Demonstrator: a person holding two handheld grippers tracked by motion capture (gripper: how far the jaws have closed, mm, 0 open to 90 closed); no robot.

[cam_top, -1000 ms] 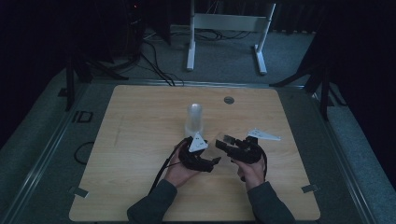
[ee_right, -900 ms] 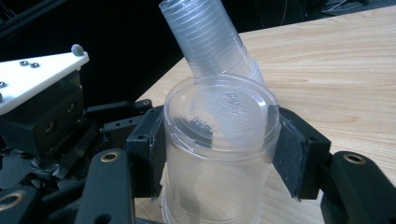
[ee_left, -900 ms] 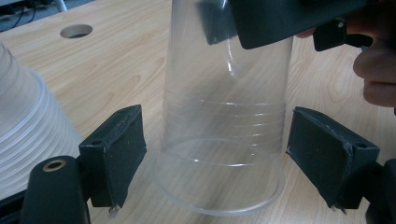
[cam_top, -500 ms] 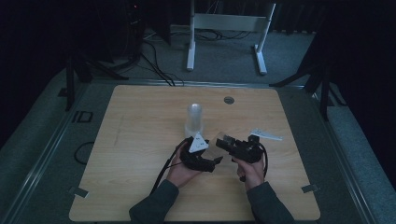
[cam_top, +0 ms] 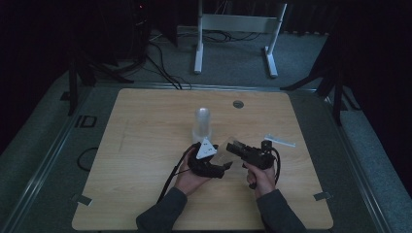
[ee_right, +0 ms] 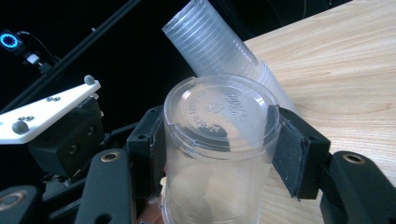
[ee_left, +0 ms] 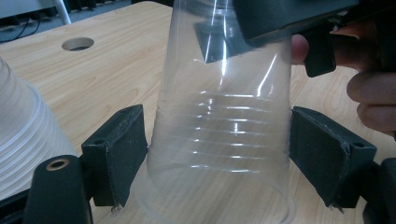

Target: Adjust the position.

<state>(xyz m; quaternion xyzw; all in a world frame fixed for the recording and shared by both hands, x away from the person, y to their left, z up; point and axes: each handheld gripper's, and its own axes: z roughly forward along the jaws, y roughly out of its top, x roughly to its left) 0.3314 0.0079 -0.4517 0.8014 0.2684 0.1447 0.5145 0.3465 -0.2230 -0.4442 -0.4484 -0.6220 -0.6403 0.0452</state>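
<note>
A clear plastic cup (ee_left: pixel 224 135) sits between the two grippers over the near middle of the table (cam_top: pixel 145 145), just near of the cup stack (cam_top: pixel 202 125), and the right gripper (ee_right: pixel 219 140) has its jaws clamped tight on the cup's closed base end. The left gripper (ee_left: pixel 219 154) straddles the cup's wider part, its jaws having just been closing with the cup between them, their pads at the wall on both sides though a firm press cannot be told. A white strip (cam_top: pixel 280 141) lies to the right and a round hole (cam_top: pixel 238 104) at the far edge.
</note>
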